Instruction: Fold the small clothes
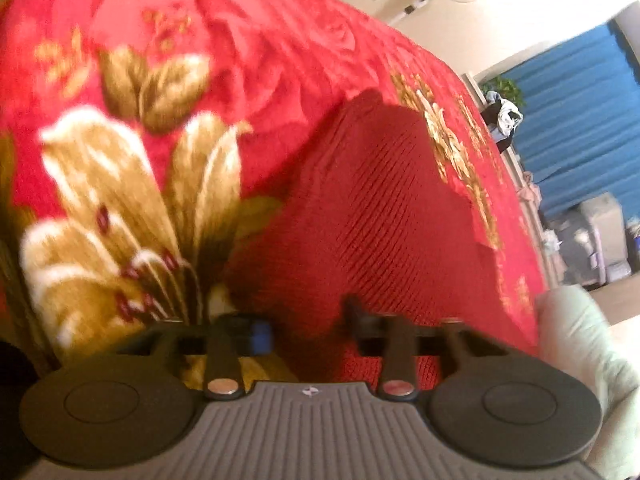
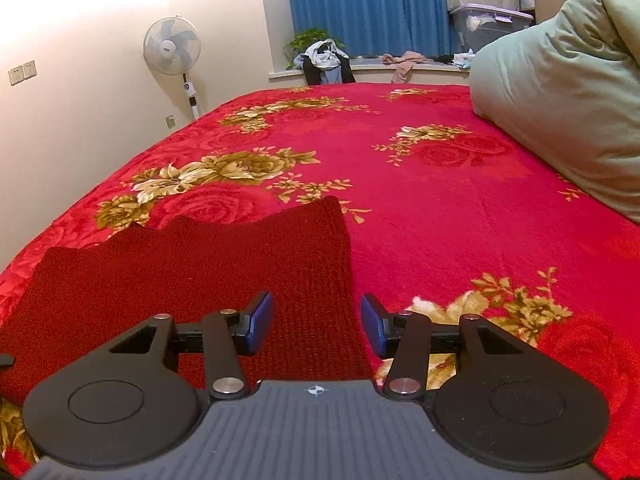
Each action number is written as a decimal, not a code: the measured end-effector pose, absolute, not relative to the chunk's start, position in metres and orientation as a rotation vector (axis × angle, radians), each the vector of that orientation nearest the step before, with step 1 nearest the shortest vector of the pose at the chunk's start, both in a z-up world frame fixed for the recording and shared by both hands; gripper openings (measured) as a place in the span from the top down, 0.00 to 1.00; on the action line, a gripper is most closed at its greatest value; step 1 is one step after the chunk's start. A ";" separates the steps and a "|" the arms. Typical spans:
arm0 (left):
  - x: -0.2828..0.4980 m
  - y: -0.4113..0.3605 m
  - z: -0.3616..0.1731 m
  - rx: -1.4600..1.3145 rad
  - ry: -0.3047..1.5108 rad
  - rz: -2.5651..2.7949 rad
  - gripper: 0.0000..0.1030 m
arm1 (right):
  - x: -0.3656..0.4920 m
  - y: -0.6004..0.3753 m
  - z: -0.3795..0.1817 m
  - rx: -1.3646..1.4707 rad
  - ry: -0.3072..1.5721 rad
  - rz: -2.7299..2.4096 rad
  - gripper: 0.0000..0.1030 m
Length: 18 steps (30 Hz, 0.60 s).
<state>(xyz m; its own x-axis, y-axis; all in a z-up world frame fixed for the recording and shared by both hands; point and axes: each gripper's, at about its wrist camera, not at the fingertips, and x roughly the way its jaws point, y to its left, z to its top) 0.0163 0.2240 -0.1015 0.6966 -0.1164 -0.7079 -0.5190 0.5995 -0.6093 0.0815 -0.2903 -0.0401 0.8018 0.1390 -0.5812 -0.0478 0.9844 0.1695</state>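
Because the dark red knit garment (image 2: 192,280) lies flat on the floral red blanket (image 2: 440,200), its edges are free to lift: the right gripper (image 2: 317,322) hovers spread wide astride its near right edge, while the left gripper (image 1: 310,326), blurred, also looks parted above the knit, gripping nothing.

Both wrist views sit low over the bed (image 2: 440,200). The right looks level toward the curtain (image 2: 360,4) at 12 o'clock; the left is tilted, very near the shared red knit garment (image 1: 360,208).
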 end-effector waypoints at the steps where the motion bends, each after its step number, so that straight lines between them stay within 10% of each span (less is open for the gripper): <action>1: 0.015 0.221 -0.095 -0.891 0.770 0.254 0.84 | 0.082 -0.291 -0.041 0.150 0.634 0.096 0.51; 9: -0.026 0.199 -0.027 -0.634 0.592 0.184 0.86 | 0.080 -0.296 -0.045 0.165 0.640 0.056 0.51; 18: -0.032 0.240 -0.070 -0.854 0.769 0.264 0.74 | 0.081 -0.292 -0.042 0.155 0.645 0.070 0.51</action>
